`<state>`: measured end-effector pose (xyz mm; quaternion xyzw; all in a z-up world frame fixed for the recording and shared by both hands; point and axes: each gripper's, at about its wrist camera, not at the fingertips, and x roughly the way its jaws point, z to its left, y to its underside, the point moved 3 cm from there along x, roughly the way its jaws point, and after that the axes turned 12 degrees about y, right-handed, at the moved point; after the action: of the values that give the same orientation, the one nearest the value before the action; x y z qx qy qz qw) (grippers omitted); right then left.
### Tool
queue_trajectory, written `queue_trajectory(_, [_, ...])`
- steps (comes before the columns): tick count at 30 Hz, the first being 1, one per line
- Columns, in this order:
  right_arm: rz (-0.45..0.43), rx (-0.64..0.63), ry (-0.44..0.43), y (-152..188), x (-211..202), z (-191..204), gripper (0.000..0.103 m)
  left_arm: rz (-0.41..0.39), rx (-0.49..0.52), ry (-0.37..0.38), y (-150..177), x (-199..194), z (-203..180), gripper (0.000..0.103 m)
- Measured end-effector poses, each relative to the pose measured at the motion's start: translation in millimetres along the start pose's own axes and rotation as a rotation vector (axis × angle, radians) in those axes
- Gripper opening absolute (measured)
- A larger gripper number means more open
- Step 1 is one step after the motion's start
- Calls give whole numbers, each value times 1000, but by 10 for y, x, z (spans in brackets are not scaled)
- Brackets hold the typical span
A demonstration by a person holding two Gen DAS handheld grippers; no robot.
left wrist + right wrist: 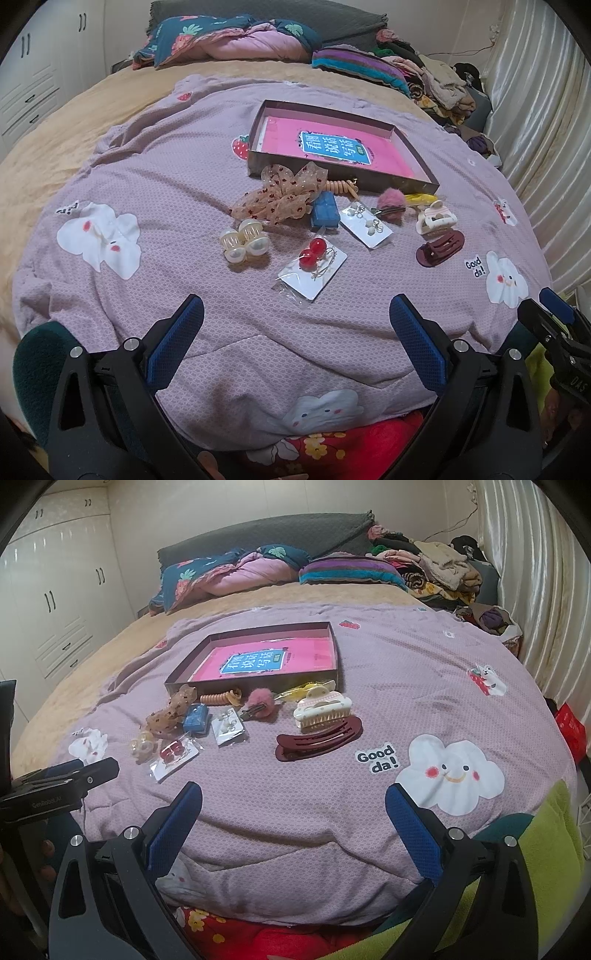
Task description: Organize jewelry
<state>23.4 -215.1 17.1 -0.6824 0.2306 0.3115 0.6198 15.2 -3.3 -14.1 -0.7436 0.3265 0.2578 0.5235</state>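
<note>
Both grippers hanging over the bed edge, fingers spread wide, nothing in either one.

The left gripper (295,332) and right gripper (293,812) both have their blue pads wide apart above the pink quilt (369,664). From the right wrist view you can read "GenRobot.AI" on the left gripper's black body, and the left wrist view shows "DAS" on the right one. Farther out, the jewelry sits in a loose bunch on the quilt: a red bead earring card (314,267), pearl hair clips (243,242), a dotted sheer bow (280,194), a blue box (324,212), a second earring card (365,223), a pink pompom clip (389,203), a cream claw clip (323,709) touching a maroon hair clip (319,740). Just behind them is the shallow tray (255,155), holding a pink book with Chinese writing on a blue label. The quilt print says "Good da!" beside a smiling cloud.
</note>
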Motion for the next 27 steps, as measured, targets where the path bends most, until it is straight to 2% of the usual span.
queue_trajectory(27, [-6,2,-3,-7,-29,-10,99,-13,10,5,-27,-43,-79,94])
